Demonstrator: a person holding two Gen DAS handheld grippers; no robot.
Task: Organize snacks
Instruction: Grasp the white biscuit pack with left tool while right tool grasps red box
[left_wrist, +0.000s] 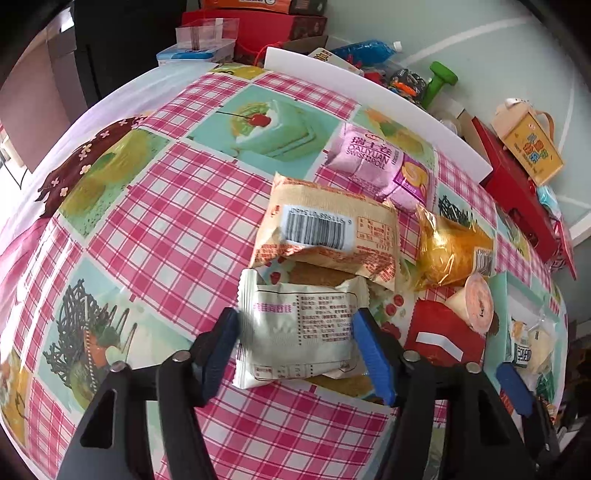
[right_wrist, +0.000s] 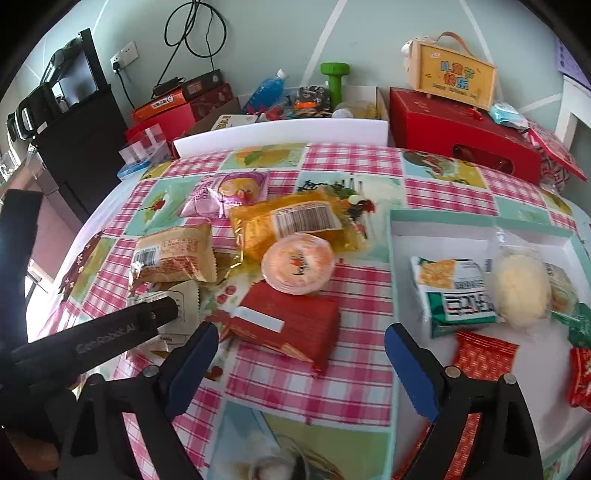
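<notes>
Snacks lie heaped mid-bench; the pale packet (left_wrist: 295, 328) sits between the left gripper's (left_wrist: 295, 350) fingers — seemingly pinched, though contact is unclear. The right gripper (right_wrist: 301, 365) hangs released over the red packet (right_wrist: 288, 325). Next: carry to the tray (right_wrist: 480, 230) — already part-filled.

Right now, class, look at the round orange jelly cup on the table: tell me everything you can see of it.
The jelly cup is a small round tub of translucent, plastic-looking material with an orange and white sealed foil lid bearing a small printed mark. It is unopened and lies tilted, its lid facing up and toward the right wrist camera. It leans on the red packet and touches the yellow wrapped snack behind it. It sits on the checked tablecloth, left of the white tray. Neither gripper touches it.
</notes>
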